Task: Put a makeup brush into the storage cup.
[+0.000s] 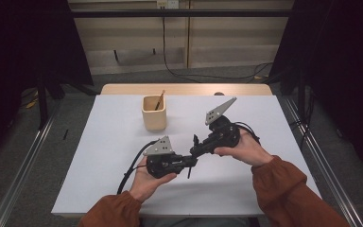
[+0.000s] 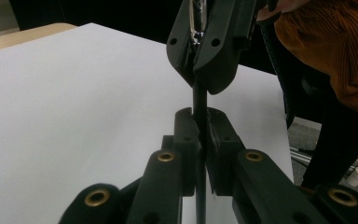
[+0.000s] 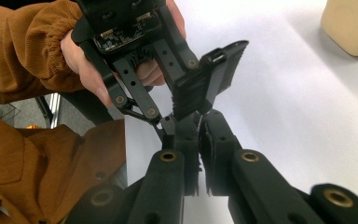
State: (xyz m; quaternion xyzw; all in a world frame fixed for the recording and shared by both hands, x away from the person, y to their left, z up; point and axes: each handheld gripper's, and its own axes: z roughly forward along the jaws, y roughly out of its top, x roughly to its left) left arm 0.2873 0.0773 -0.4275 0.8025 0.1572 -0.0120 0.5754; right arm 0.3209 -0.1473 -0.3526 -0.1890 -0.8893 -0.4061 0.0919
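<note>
High view, surface: a white table with a bare wood strip along its far edge, standing on grey carpet; dark curtains at both sides and a pale wall panel with hanging cables behind.
High view, container: a beige cup stands left of centre toward the far edge, with a thin brown stick leaning out of it.
High view, hands: the left hand holds the left gripper near the front edge; the right hand holds the right gripper just beyond it. The two sets of jaws meet at the table's middle, touching or nearly so.
High view, open room: wide bare table lies left, right and beyond the grippers; the cup is well apart from them.
Left gripper view, jaws: the left gripper's jaws are closed on a thin black rod that runs upright between them and up into the right gripper's jaws above.
Left gripper view, surroundings: white tabletop to the left, its edge at right, and an orange sleeve at upper right.
Right gripper view, jaws: the right gripper's jaws are pressed nearly together; whether they pinch the rod cannot be told here. The left gripper's ribbed jaw sits just above them.
Right gripper view, surroundings: cup corner at upper right; table edge at left.
</note>
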